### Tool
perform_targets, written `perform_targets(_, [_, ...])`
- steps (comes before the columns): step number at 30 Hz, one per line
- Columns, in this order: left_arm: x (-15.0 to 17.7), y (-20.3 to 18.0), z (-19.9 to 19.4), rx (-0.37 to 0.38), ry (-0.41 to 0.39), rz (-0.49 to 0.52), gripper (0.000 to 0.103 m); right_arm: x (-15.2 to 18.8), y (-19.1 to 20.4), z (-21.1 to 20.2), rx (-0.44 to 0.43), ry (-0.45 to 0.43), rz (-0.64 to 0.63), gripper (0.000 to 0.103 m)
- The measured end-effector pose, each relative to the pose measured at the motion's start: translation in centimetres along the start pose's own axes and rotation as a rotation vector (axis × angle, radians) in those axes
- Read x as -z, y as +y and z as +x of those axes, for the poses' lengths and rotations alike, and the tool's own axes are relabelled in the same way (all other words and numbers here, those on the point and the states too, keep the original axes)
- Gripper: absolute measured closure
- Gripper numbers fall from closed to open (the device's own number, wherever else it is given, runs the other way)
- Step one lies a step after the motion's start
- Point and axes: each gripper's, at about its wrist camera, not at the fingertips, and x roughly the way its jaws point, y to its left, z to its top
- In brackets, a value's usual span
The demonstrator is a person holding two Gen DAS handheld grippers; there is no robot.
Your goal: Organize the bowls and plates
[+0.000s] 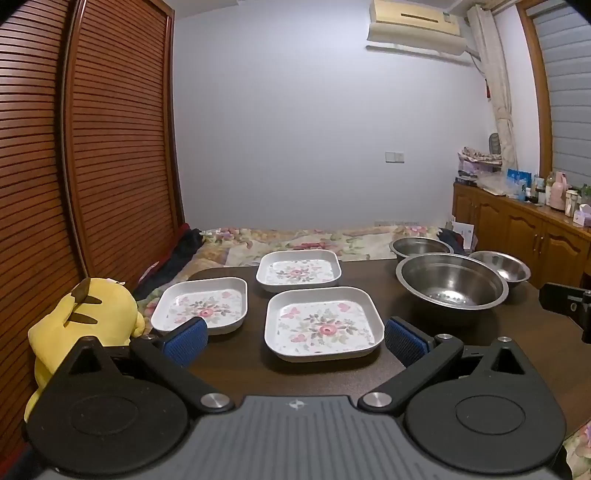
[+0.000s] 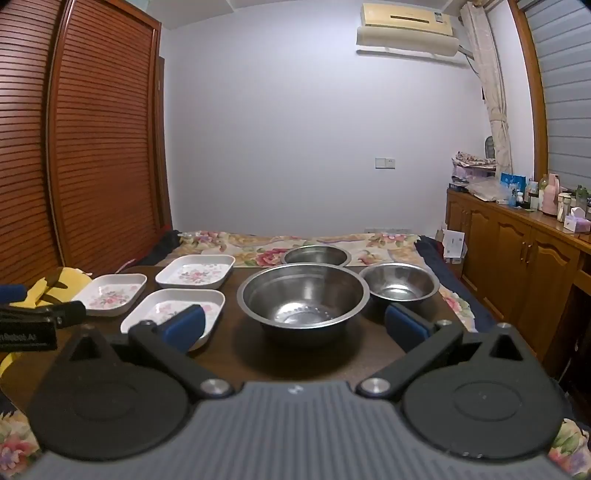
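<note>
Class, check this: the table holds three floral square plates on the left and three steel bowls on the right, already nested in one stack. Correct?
Not quite. The three steel bowls stand apart, unstacked, as the right wrist view shows. The three floral plates are on the left.

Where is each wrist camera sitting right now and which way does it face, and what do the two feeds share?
Left wrist: rides behind the open left gripper, low over the table's near edge, facing the three floral plates, nearest plate between its fingers; right gripper's edge shows far right.
Right wrist: behind the open right gripper, facing the steel bowls, large bowl centred; left gripper's edge shows far left.
Shared: all plates and bowls, the bed, the air conditioner.
</note>
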Motion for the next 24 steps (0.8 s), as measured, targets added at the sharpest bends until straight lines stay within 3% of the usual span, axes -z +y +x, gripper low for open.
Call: perform_targets(24, [-0.3,0.4,-0.4,0.005,-0.002,-0.009,0.0,0.0,0.0,0.1,-0.003,0.005,0.003,0.0])
